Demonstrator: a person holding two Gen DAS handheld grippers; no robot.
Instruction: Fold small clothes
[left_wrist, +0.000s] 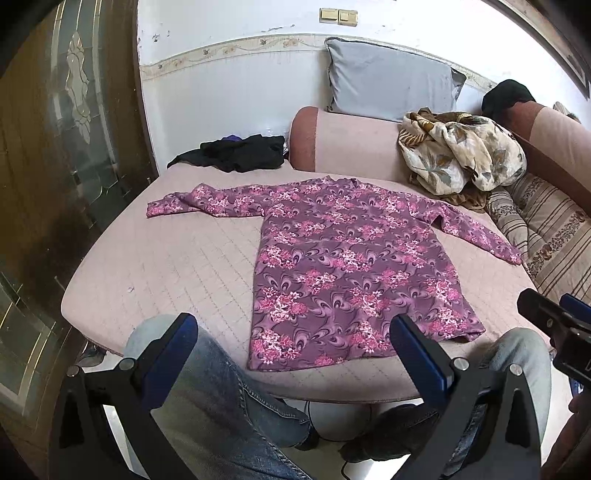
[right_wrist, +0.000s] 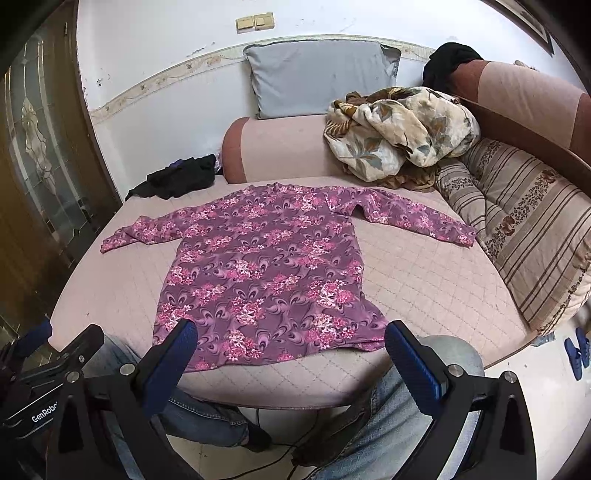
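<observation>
We hold the left gripper (left_wrist: 293, 354) with its fingers spread wide and nothing between them, poised above our knees at the near edge of the bed (left_wrist: 155, 266). The right gripper (right_wrist: 291, 356) is in the same condition: fingers spread, gripping nothing, just short of the hem. Both tools sit back from the work, which we judge to be a starting stance: wide openings let each one take a layer of cloth without a second adjustment.

The floral top (left_wrist: 354, 266) lies flat on the quilted bed cover, hem toward us, neckline away, both sleeves extended outward. The left sleeve (left_wrist: 199, 203) runs toward the door side with some creases; the right sleeve (right_wrist: 421, 218) reaches toward the striped cushion (right_wrist: 528, 236). This spread layout exposes every edge, so we judge no fold has been made yet and the sleeves are the likely first step.

No bin, basket or tray appears in either view. The nearest thing to a holding area is the bed itself: a dark bundle of clothes (left_wrist: 240, 151) rests at the far left corner, and a crumpled floral blanket (left_wrist: 458, 151) lies against the bolster (left_wrist: 347, 140), below a grey pillow (left_wrist: 388, 81).
</observation>
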